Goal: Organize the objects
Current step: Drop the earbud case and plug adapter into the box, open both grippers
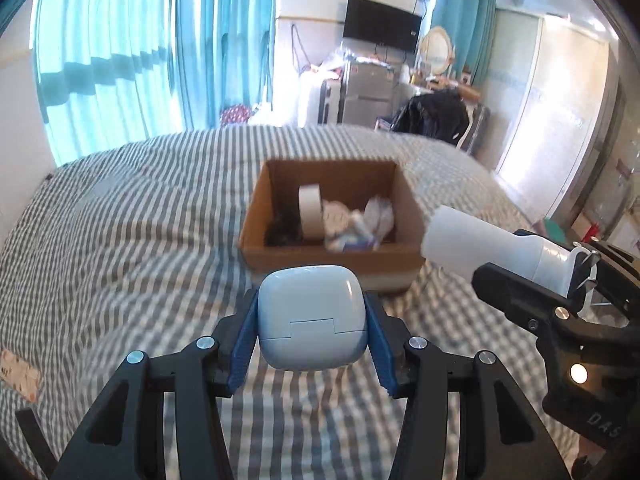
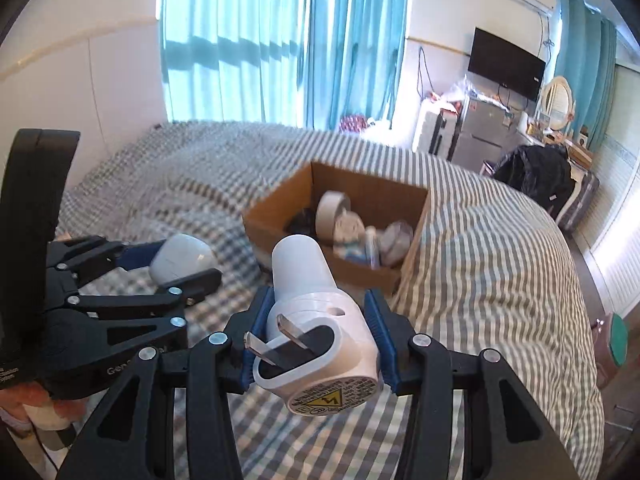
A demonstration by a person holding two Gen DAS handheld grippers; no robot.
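My left gripper [image 1: 312, 320] is shut on a pale blue earbud case [image 1: 311, 314], held above the striped bed just in front of an open cardboard box [image 1: 332, 258]. It also shows in the right wrist view [image 2: 182, 258]. My right gripper [image 2: 318, 334] is shut on a white plug-in device [image 2: 316, 320] with two metal prongs, held above the bed at the box's near right. The device also shows in the left wrist view [image 1: 492, 246]. The box [image 2: 276, 224] holds a tape roll [image 1: 309, 210], white crumpled items [image 1: 352, 222] and something dark.
The bed [image 1: 120, 220] has a grey and white striped cover. Beyond it are teal curtains [image 1: 132, 52], a wall television [image 1: 382, 24], a fridge [image 1: 366, 92], a mirror [image 1: 436, 50] and a dark bag [image 1: 434, 114]. A wardrobe [image 1: 548, 112] stands at the right.
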